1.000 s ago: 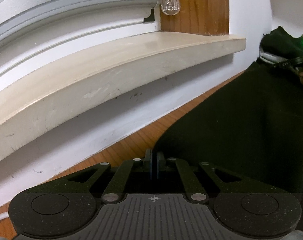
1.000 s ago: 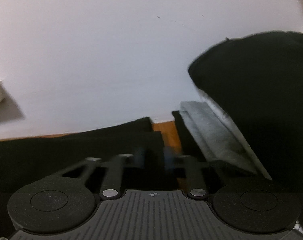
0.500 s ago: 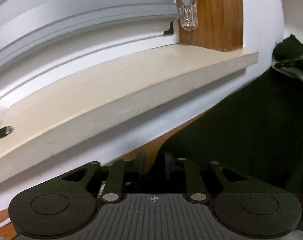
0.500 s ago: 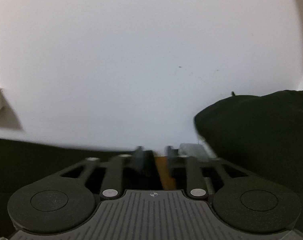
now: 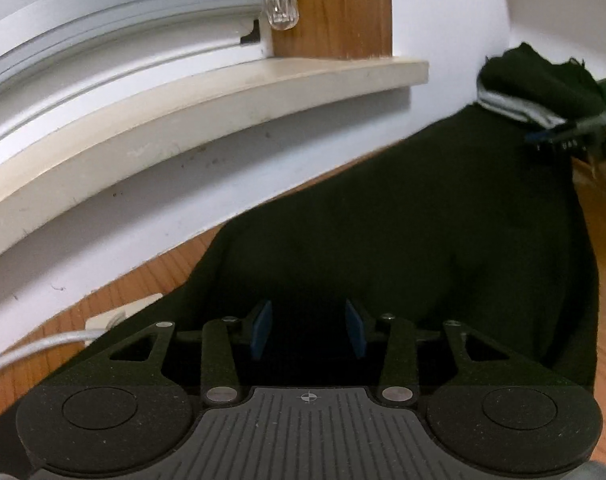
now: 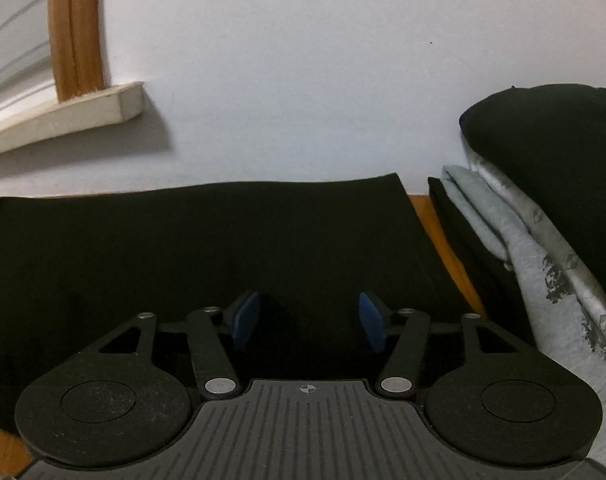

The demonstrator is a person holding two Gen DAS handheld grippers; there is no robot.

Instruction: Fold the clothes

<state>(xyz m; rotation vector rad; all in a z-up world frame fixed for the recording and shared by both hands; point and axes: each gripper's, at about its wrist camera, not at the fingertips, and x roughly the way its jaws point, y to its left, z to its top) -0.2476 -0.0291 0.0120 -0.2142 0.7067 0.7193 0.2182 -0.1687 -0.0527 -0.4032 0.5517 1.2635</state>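
Observation:
A black garment (image 5: 403,232) lies folded flat on the wooden table (image 5: 151,276) against the white wall. My left gripper (image 5: 309,326) hovers over its near left part, jaws opening, blue pads apart with nothing pinched between them. In the right wrist view the same black garment (image 6: 207,248) spreads below my right gripper (image 6: 309,320), whose jaws are also opening and hold nothing. The right gripper (image 5: 563,138) shows at the far right edge of the left wrist view.
A pile of folded clothes (image 6: 543,216), black and grey, sits right of the garment, also seen as a clothes pile (image 5: 531,84). A beige window sill (image 5: 207,112) juts out above the table. A white cable (image 5: 43,346) and socket plate (image 5: 119,314) lie at the left.
Both grippers went from shut to open and let go of the black cloth. Both drew back, so more of the flat garment and the table show now.

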